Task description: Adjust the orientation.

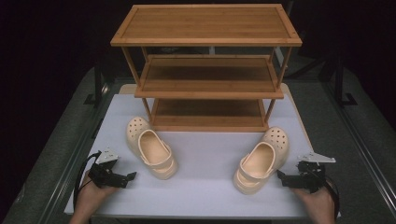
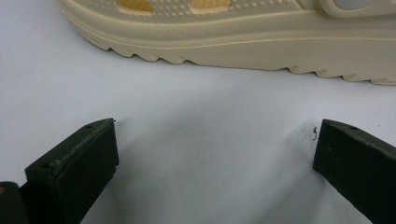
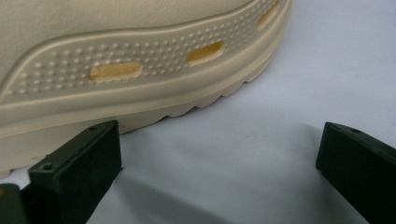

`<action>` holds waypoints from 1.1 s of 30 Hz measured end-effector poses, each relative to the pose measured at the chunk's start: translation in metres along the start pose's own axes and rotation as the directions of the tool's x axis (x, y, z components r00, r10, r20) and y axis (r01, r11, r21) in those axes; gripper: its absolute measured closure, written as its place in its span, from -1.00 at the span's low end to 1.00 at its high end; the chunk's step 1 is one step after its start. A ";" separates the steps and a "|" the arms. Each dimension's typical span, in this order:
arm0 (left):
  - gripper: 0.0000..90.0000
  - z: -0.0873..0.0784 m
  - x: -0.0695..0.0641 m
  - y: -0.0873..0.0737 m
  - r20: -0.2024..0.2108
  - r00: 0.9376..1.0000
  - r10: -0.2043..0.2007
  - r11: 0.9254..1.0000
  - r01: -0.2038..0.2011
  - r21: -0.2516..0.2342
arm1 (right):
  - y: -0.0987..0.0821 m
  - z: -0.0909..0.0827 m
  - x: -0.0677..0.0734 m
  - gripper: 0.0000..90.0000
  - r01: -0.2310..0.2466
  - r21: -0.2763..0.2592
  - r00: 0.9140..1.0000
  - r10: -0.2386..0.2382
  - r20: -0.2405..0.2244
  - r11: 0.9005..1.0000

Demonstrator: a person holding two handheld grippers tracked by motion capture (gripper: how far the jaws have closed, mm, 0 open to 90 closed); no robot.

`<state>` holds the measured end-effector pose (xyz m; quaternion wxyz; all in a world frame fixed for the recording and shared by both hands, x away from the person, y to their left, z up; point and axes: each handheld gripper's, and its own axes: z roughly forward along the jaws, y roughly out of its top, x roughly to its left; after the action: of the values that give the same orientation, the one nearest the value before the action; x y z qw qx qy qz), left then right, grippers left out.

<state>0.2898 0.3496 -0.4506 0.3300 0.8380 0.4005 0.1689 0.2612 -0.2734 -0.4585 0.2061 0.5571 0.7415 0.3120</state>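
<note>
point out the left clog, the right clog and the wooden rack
left clog (image 1: 152, 148), high view, on its footbed
right clog (image 1: 261, 159), high view, on its footbed
wooden rack (image 1: 205, 23), high view, on its top shelf

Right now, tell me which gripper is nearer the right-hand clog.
Right. The right gripper sits just beside the right-hand clog, jaws open; the left gripper is across the table, by the left-hand clog.

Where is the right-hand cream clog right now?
In the high view, the cream foam clog lies on the white table at right, before the wooden shelf rack, beside the open right gripper.
</note>
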 end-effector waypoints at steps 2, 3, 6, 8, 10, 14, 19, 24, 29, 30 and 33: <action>-1.00 0.000 0.000 0.000 0.000 1.000 0.000 1.000 0.000 0.001 | 0.000 -0.001 -0.003 -1.00 -0.022 -0.011 0.999 0.021 -0.026 1.000; -1.00 0.000 0.000 0.000 0.000 1.000 0.001 1.000 -0.001 0.002 | 0.000 -0.002 -0.004 -1.00 -0.031 -0.015 0.999 0.031 -0.035 0.999; -1.00 0.000 0.000 0.000 -0.001 1.000 0.001 1.000 -0.001 0.001 | 0.000 -0.001 -0.002 -1.00 -0.012 -0.007 1.000 0.012 -0.014 1.000; -1.00 0.000 0.000 0.000 0.000 1.000 0.001 1.000 -0.001 0.001 | 0.000 0.001 0.003 -1.00 0.027 0.008 0.999 -0.027 0.020 1.000; -1.00 0.000 0.000 0.000 0.000 1.000 0.001 1.000 -0.001 0.000 | 0.000 0.001 0.002 -1.00 0.018 0.006 1.000 -0.019 0.015 1.000; -1.00 0.000 0.000 0.000 0.000 1.000 -0.001 1.000 0.001 -0.001 | 0.000 0.000 0.002 -1.00 0.022 0.009 1.000 -0.023 0.018 1.000; -0.66 -0.005 0.000 -0.002 -0.001 1.000 -0.001 0.999 0.001 -0.036 | 0.000 0.001 0.002 -1.00 0.021 0.007 1.000 -0.021 0.018 1.000; -0.24 -0.011 -0.001 0.000 -0.023 1.000 -0.009 0.999 0.008 -0.032 | 0.000 0.001 0.002 -1.00 0.021 0.007 1.000 -0.021 0.018 1.000; 0.29 -0.021 0.011 0.010 -0.032 0.998 -0.044 0.999 0.043 -0.031 | 0.000 0.001 0.002 -1.00 0.021 0.007 1.000 -0.021 0.018 1.000; 0.45 -0.022 0.014 0.012 -0.028 0.998 -0.054 0.998 0.053 -0.029 | 0.000 0.001 0.002 -1.00 0.022 0.007 1.000 -0.022 0.018 1.000; 0.77 -0.021 0.024 0.019 -0.019 0.998 -0.061 0.998 0.060 -0.026 | 0.000 0.001 0.002 -1.00 0.021 0.007 1.000 -0.021 0.018 1.000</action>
<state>0.3040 0.3683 -0.4214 0.3415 0.8195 0.4268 0.1721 0.2608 -0.2710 -0.4590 0.2142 0.5527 0.7466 0.3023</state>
